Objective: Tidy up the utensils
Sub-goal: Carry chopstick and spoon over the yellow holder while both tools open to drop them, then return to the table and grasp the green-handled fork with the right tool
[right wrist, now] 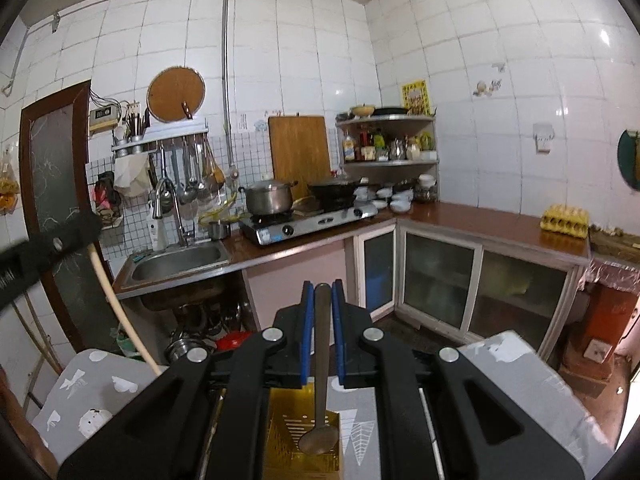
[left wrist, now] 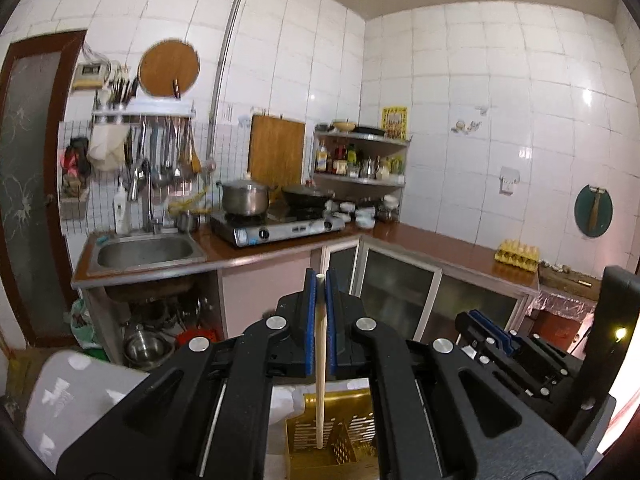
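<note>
My left gripper (left wrist: 320,280) is shut on a pale wooden chopstick (left wrist: 320,364) that hangs down into a golden perforated utensil holder (left wrist: 320,440) below. My right gripper (right wrist: 322,290) is shut on a metal spoon (right wrist: 321,360), bowl end down, over the same golden holder (right wrist: 288,436). In the right wrist view the chopstick (right wrist: 116,304) and the left gripper's body (right wrist: 44,248) show at the left. In the left wrist view the right gripper (left wrist: 492,330) shows at the right.
The holder stands on a table with a grey patterned cloth (right wrist: 100,392). Beyond are a sink (left wrist: 144,252), a gas stove (left wrist: 276,228) with a pot (left wrist: 244,198) and a wok, hanging utensils (left wrist: 164,160), a corner shelf (left wrist: 360,164) and a yellow egg tray (left wrist: 518,256).
</note>
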`<state>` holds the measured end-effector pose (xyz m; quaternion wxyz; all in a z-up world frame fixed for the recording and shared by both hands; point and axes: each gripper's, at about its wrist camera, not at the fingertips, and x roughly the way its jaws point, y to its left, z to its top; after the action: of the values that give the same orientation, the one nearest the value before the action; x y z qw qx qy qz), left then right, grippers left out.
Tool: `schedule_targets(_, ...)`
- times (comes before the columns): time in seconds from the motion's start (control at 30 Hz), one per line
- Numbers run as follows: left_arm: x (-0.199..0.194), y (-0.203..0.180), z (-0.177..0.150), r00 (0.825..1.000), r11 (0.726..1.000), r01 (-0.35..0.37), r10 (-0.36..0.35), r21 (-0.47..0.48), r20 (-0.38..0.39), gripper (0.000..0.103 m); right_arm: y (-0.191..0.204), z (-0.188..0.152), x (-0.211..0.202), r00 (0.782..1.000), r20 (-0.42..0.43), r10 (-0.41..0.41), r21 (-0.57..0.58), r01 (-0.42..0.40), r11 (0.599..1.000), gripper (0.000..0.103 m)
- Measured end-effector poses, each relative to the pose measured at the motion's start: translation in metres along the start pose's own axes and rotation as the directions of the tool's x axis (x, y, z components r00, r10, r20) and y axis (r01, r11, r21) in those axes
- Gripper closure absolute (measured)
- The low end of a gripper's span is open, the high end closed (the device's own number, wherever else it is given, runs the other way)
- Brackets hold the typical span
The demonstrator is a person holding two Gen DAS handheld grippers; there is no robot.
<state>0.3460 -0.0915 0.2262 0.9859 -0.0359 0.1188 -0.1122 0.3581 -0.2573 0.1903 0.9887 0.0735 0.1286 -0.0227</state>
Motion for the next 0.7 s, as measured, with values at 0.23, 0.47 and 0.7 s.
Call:
schedule_targets(0.23, 0.056, 0.019, -0.067, 0.988, 0.999, -0.054, 0.053, -0.005, -0.147, 0.1, -0.007, -0.053, 0.039, 0.992, -0.127, 0.002, -0.001, -0.003, 1.0, 0.093)
schedule_targets(0.47, 0.048, 0.035, -0.088, 0.974, 0.996, -0.094, 0.091, -0.005, -0.207, 0.095, -0.015, -0.068, 0.032, 0.981, -0.194, -0.026, -0.02, 0.023, 1.0, 0.06)
schedule_targets(0.7, -0.018, 0.052, -0.077, 0.97, 0.984, -0.175, 0.175, 0.016, -0.171, 0.022, -0.032, -0.075, -0.023, 0.971, -0.229, -0.067, 0.003, 0.07, 0.998, 0.042)
